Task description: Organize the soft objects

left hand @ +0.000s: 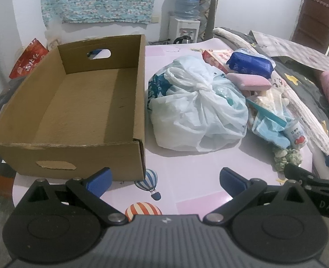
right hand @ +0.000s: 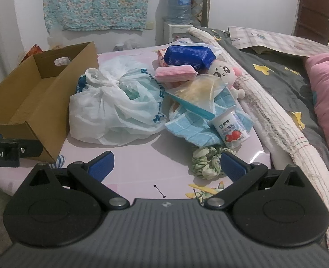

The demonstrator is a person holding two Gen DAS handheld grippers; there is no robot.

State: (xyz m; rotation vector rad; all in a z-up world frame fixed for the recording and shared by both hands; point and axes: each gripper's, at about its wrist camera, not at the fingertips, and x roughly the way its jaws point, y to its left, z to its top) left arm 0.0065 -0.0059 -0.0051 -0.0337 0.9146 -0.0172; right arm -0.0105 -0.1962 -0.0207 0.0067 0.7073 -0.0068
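left gripper (left hand: pixel 165 178) jaws wide, right gripper (right hand: pixel 167 164) likewise, empty

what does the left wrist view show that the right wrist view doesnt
Only the left wrist view shows the whole floor of the cardboard box, the kettle by the water dispenser, and the balloon prints on the table.

Only the right wrist view shows the plush toy's face, the pink pillow on the bed, and the full blue cloth.

Both show the tied plastic bag, the blue packet, the yogurt cup, the green scrunchie, and each view's own open claw, left and right.
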